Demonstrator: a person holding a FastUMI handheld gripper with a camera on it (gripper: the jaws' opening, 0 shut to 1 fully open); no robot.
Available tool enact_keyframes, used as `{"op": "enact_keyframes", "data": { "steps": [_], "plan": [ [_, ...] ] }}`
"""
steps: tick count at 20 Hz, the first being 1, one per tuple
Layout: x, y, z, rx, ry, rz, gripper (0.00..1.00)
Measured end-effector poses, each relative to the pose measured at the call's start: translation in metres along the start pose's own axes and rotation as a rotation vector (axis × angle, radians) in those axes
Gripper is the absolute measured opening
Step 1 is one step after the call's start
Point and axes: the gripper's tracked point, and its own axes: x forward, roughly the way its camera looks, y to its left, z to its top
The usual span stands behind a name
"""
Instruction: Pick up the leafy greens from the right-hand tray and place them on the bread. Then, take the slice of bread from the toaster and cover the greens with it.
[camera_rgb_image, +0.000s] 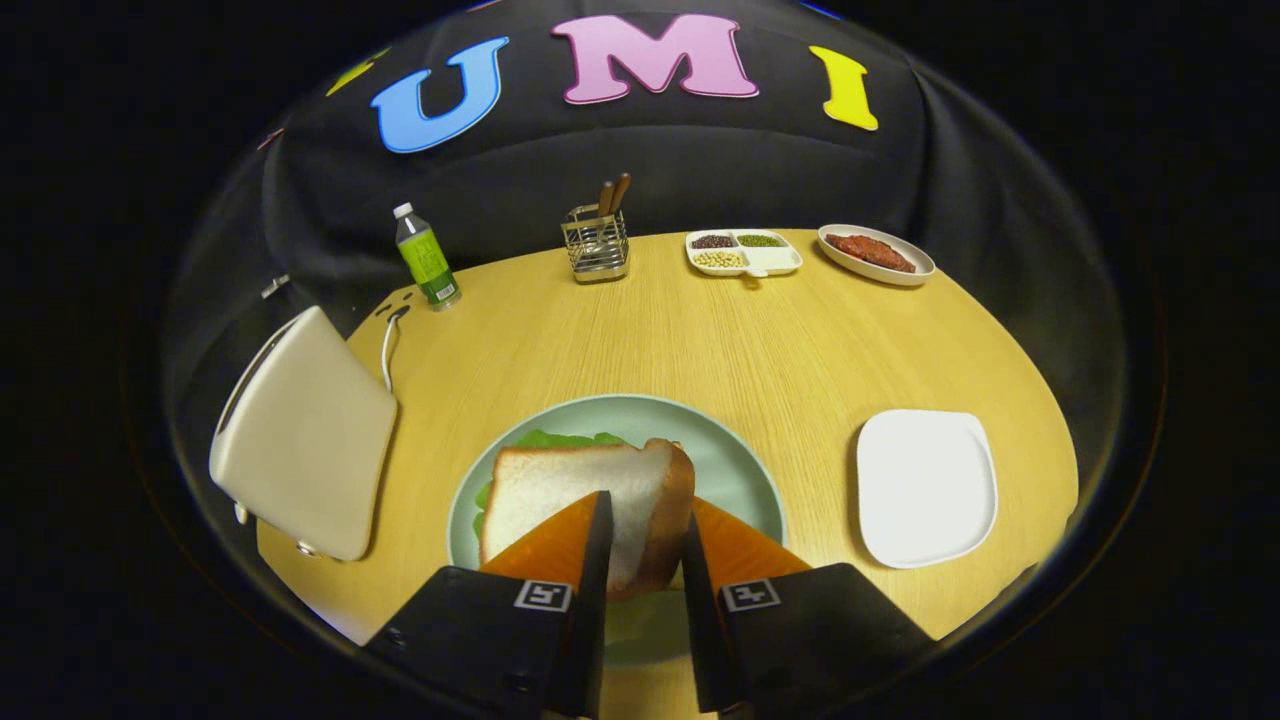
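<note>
A slice of white bread (560, 490) with a brown crust is held between my fingers, tilted over the pale green plate (735, 470). My gripper (645, 540) is shut on its right crust edge. Leafy greens (560, 438) peek out from under the slice at its far and left sides. What lies beneath the greens is hidden by the slice. The white toaster (305, 430) stands to the left of the plate. The white square tray (925, 485) sits to the right of the plate, with nothing on it.
At the back of the round wooden table (700, 330) stand a green bottle (427, 258), a wire holder with utensils (597, 240), a divided dish of beans (742, 252) and an oval dish with red food (875, 253). A white cable (388, 345) runs behind the toaster.
</note>
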Motion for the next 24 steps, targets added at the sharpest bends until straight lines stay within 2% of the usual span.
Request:
{"op": "enact_keyframes", "data": {
  "steps": [3, 4, 5, 6, 7, 13, 17, 24],
  "plan": [
    [-0.004, -0.016, 0.004, -0.081, -0.014, -0.065, 0.72],
    [-0.006, -0.017, 0.007, -0.1, -0.027, -0.072, 0.79],
    [-0.007, -0.021, 0.008, -0.118, -0.037, -0.084, 0.92],
    [-0.009, -0.024, 0.008, -0.126, -0.038, -0.086, 0.98],
    [-0.011, -0.025, 0.008, -0.129, -0.039, -0.089, 1.0],
    [-0.027, -0.028, 0.032, -0.123, -0.099, -0.086, 0.99],
    [-0.06, -0.022, 0.082, -0.099, -0.191, -0.043, 0.99],
    [-0.133, -0.016, 0.174, -0.132, -0.379, 0.011, 0.99]
  ]
}}
